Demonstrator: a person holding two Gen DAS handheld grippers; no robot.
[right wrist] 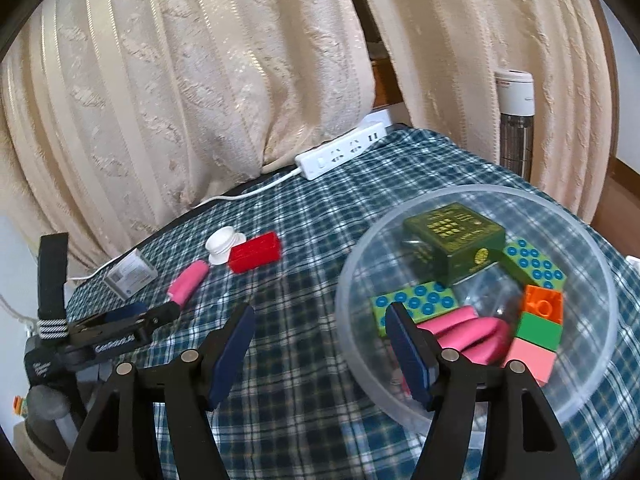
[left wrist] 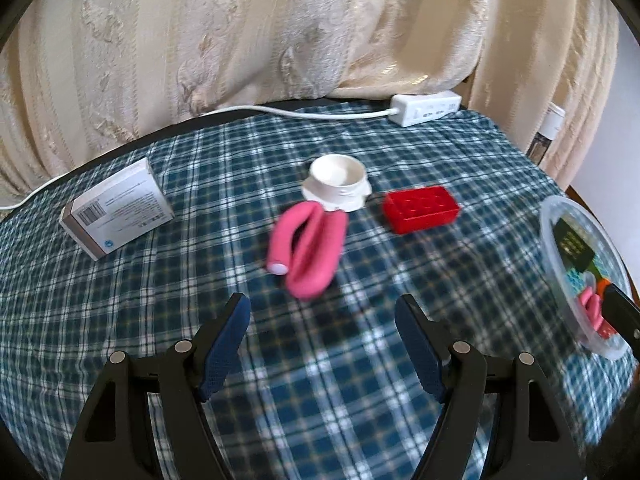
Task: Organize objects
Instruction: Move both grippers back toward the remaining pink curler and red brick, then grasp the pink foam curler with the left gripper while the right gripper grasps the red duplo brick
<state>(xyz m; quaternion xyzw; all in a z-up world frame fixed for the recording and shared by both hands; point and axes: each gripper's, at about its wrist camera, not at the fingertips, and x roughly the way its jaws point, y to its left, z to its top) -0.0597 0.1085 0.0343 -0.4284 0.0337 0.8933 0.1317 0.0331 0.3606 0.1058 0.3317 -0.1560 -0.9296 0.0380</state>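
A folded pink foam roller (left wrist: 308,250) lies on the plaid cloth, just ahead of my open, empty left gripper (left wrist: 323,312); it also shows in the right wrist view (right wrist: 188,280). Behind it sit a white cup-shaped piece (left wrist: 337,182), a red brick (left wrist: 420,209) and a grey-white box (left wrist: 118,208). A clear plastic bowl (right wrist: 592,280) at the right holds a green box (right wrist: 456,240), several bricks and another pink roller (right wrist: 468,336). My right gripper (right wrist: 322,322) is open and empty, its right finger at the bowl's near-left rim.
A white power strip (left wrist: 426,109) with its cord lies at the table's far edge against cream curtains (left wrist: 240,40). A white tower appliance (right wrist: 516,120) stands behind the table at the right. The left gripper shows in the right wrist view (right wrist: 132,316).
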